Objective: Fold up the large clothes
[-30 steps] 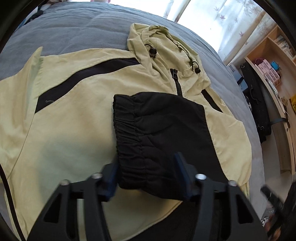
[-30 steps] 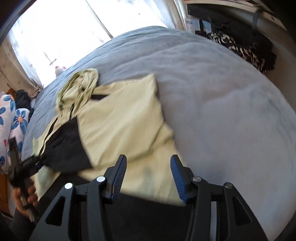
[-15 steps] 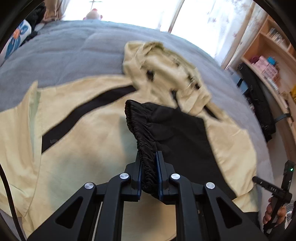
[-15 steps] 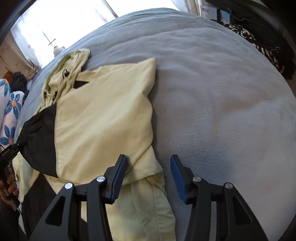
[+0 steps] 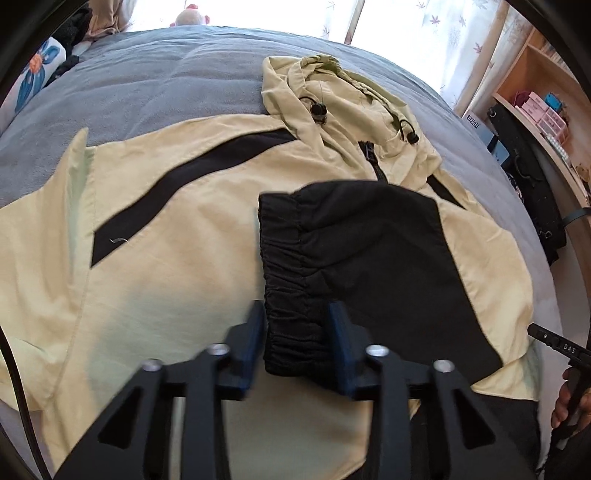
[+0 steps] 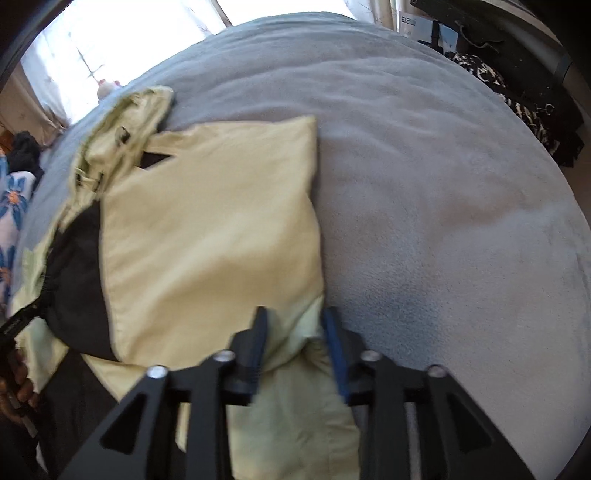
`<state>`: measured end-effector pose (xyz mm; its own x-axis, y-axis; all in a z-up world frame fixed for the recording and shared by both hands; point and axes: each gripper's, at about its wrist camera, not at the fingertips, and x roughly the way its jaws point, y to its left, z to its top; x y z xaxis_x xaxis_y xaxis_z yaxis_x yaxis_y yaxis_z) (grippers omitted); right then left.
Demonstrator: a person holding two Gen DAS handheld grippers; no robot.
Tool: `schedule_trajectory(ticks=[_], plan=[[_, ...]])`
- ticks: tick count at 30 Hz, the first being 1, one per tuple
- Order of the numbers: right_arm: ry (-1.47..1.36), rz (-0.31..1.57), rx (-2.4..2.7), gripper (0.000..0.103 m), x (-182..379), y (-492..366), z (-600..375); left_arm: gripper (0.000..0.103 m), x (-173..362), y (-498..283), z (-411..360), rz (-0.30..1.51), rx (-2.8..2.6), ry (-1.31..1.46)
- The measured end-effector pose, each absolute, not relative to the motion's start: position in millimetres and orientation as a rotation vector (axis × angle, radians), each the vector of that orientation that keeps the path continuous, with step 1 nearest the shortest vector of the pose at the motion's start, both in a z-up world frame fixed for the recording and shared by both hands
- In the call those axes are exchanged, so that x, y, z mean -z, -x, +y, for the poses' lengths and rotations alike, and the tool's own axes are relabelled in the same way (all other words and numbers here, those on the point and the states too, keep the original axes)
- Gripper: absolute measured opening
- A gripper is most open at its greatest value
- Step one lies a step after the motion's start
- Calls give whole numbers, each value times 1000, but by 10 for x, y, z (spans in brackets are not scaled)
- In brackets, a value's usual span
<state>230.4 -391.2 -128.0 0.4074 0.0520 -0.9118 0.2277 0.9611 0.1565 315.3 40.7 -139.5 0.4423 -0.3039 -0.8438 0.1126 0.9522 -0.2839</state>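
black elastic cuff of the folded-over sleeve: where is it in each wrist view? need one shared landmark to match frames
Left wrist: black cuff sits centre to lower centre, its near end between the opening fingers of the left gripper, lying on the jacket front.
Right wrist: the cuff shows at the far left edge, mostly foreshortened.
Shared landmark: the jacket's hood, crumpled on the grey bedding.

Daylight enters through the curtained window [image 5: 388,22] beyond the head of the grey bed cover [image 6: 424,184]; the panes are overexposed to white in both views. The cover brightens toward the window and dims away from it. Soft shadow lies beneath the black cuff [image 5: 291,295] on the pale yellow jacket [image 5: 166,258]. Fisheye distortion bows the bed outline, and black vignetting fills the corners. The gripper fingers [image 5: 255,332] nearest each lens are motion-blurred; fabric near them is soft
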Motion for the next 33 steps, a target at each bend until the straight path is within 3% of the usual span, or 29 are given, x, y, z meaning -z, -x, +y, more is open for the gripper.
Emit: schedule_trajectory(ticks=[2, 16, 19, 20, 21, 22, 23, 26, 29, 33], plan=[[-299, 1120, 92, 45, 1176, -2306, -3921, 59, 1303, -3175, 458, 1062, 247, 206], [-449, 1116, 134, 47, 1363, -3310, -4357, 59, 1428, -3771, 252, 1129, 223, 175], [-485, 1141, 125, 47, 1497, -3451, -4396, 50, 1442, -3801, 146, 1116, 224, 129], [-494, 1149, 115, 47, 1534, -3479, -4392, 41, 1448, -3808, 125, 1110, 213, 112], [-491, 1155, 97, 40, 1565, -3509, -4368, 36, 1453, -3816, 112, 1104, 204, 99], [-443, 1145, 101, 9, 1548, -3535, -4318, 34, 1456, -3827, 109, 1099, 204, 96], [-395, 1134, 113, 2, 1509, -3554, -4276, 32, 1447, -3824, 119, 1089, 205, 103], [-315, 1051, 131, 2, 1401, -3540, -4198, 31, 1457, -3794, 177, 1062, 203, 142], [-233, 1105, 178, 4, 1579, -3598, -4148, 33, 1539, -3739, 222, 1053, 204, 162], [-201, 1123, 225, 16, 1499, -3583, -4086, 34, 1522, -3671, 232, 1049, 176, 135]])
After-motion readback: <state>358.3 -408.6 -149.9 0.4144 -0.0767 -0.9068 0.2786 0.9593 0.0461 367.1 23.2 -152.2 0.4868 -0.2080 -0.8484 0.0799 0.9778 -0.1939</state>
